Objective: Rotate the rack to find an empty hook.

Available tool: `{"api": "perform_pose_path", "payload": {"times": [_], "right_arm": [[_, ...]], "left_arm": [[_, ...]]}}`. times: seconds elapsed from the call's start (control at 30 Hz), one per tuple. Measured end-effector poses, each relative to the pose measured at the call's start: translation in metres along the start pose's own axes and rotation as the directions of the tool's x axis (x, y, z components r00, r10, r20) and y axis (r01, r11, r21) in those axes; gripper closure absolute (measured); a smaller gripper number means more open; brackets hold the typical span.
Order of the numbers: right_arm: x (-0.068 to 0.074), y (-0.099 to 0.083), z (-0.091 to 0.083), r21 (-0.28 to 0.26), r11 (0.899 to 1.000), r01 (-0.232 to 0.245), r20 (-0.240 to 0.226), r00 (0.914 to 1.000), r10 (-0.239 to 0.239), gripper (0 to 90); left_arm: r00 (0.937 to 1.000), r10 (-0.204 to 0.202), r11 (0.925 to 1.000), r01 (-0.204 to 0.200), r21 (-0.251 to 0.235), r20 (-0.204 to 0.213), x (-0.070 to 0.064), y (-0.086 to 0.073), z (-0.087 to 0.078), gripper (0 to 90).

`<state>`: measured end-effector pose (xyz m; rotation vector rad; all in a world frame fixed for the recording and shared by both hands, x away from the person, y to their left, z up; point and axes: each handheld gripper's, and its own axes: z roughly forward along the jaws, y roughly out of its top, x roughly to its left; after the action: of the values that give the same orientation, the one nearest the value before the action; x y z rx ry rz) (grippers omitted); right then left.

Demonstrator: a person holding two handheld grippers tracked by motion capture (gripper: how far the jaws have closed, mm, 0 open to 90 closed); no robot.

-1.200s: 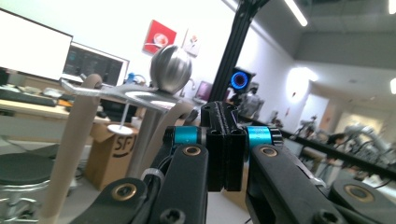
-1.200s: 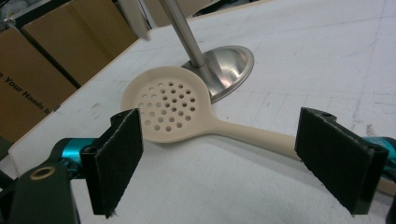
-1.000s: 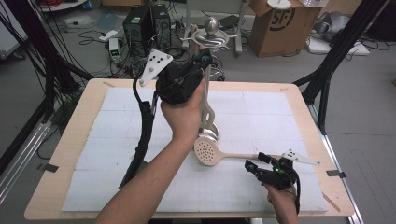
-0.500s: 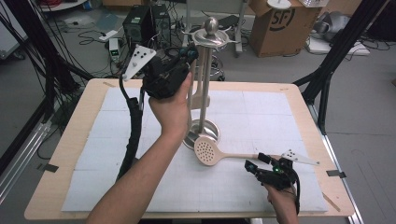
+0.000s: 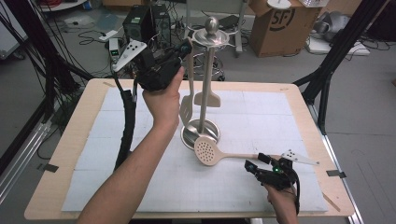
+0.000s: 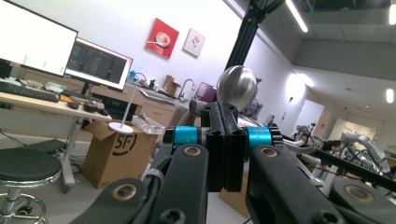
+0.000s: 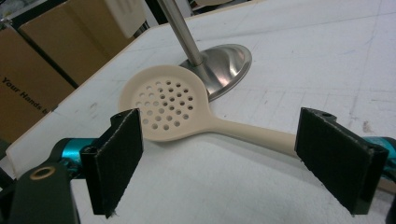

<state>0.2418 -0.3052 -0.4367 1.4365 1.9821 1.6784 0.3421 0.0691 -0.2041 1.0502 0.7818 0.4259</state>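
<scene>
Skimmer waits flat on the mat

The light, stiff plastic skimmer point(image 5: 219, 153) lies beside the stand's base point(image 5: 200, 136); right gripper point(image 5: 256, 164) gapes over its slim handle, the best hold. Left gripper point(image 5: 186, 47) is pinched closed near the stand's top.

Grey floor point(image 5: 280, 65) with tangled cables point(image 5: 88, 28), cardboard box point(image 5: 275, 23) far right, monitors point(image 6: 60, 51) on desk point(image 6: 42, 100), two wall pictures point(image 6: 177, 39), ceiling strip lights point(image 6: 296, 14)

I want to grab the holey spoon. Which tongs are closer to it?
The right tongs. They sit open at the end of the spoon's handle. The left tongs are up high by the rack's top.
</scene>
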Motion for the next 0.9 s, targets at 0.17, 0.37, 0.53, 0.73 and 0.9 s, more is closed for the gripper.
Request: {"api": "perform_pose_path", "payload": {"times": [0.17, 0.37, 0.53, 0.73, 0.9], "right_arm": [[0.0, 0.0, 0.0, 0.001, 1.0, -0.002, -0.001, 1.0, 0.002, 14.7], [0.0, 0.0, -0.001, -0.005, 1.0, -0.006, -0.001, 1.0, 0.006, 14.7], [0.0, 0.0, 0.0, -0.003, 1.0, 0.003, 0.0, 1.0, -0.003, 14.7], [0.001, 0.0, 0.001, 0.003, 1.0, 0.004, -0.003, 1.0, -0.004, 14.7], [0.002, 0.0, 0.002, 0.008, 1.0, 0.004, -0.004, 1.0, -0.004, 14.7]], "left_arm": [[1.0, -0.002, 1.0, 0.002, 0.009, 0.004, 0.006, 0.004, 0.001, 89.8], [1.0, -0.004, 0.9997, 0.004, 0.024, 0.007, 0.007, 0.001, -0.001, 89.8], [0.9997, -0.005, 0.9996, 0.004, 0.029, 0.026, 0.009, -0.007, -0.013, 89.5], [0.9983, 0.026, 0.9993, -0.027, 0.027, 0.051, 0.011, -0.009, -0.03, 74.4], [0.9965, 0.035, 0.9991, -0.037, 0.024, 0.075, 0.01, -0.004, -0.039, 60.3]]}}
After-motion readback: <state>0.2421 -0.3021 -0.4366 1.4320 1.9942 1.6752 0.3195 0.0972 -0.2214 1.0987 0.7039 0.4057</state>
